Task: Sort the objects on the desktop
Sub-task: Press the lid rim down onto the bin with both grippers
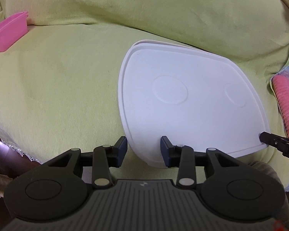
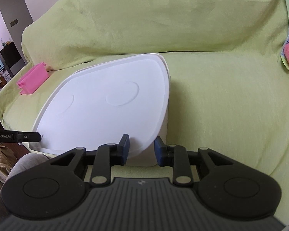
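- The green blanket covers the sofa under and beyond both grippers. It is a soft, yielding bed for the things, so I'd guess anything pressed on it will sink or tip rather than sit firm.
- The white box sits on the seat straight ahead of both grippers, its near corners right at their fingertips. It looks like rigid, smooth plastic with a flat lid that shows two shallow round marks. The lid has a raised rim, and that rim or the corner edges look like the only purchase; the broad top seems too wide and slick to pinch. Whether it is full or empty, and so heavy or light, I cannot tell.
- The left gripper is spread, with the box's near left corner standing between its fingers, neither pad clearly touching.
- The right gripper is likewise spread across the box's near right corner, one finger over the lid edge, the other beside the wall.
- The pink container lies far ahead and to the left of the left gripper, well apart from the box. It looks small, light and stiff, easy to pinch by a wall.
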The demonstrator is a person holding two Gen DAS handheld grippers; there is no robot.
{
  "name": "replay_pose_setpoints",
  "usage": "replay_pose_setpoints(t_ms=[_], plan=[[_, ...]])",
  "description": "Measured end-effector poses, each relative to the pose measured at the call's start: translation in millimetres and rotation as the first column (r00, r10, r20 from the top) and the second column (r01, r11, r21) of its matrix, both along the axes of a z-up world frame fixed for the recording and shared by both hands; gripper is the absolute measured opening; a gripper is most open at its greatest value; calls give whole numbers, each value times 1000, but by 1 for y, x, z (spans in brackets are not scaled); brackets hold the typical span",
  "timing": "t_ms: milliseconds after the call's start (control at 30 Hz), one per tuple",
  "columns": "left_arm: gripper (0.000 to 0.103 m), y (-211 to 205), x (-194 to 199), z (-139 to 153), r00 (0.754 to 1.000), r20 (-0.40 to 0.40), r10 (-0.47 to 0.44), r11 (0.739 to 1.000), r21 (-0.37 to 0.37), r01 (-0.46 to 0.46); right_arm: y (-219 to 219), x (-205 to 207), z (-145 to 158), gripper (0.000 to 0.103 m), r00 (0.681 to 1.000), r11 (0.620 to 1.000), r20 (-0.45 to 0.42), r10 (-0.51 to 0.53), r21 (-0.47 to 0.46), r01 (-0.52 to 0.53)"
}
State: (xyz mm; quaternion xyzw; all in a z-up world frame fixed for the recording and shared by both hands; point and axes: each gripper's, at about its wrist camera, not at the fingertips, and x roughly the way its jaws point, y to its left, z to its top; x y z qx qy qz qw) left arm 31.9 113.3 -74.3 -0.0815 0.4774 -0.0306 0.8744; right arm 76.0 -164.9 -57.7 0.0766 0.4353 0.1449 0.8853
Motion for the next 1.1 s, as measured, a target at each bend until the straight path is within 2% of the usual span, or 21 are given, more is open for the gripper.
replay_pose_setpoints(t_ms=[1100], plan=[[44,-5,16,-3,998,53,-23,997,68,20,13,-9,3,25,1000,999,21,5,-49,-4]])
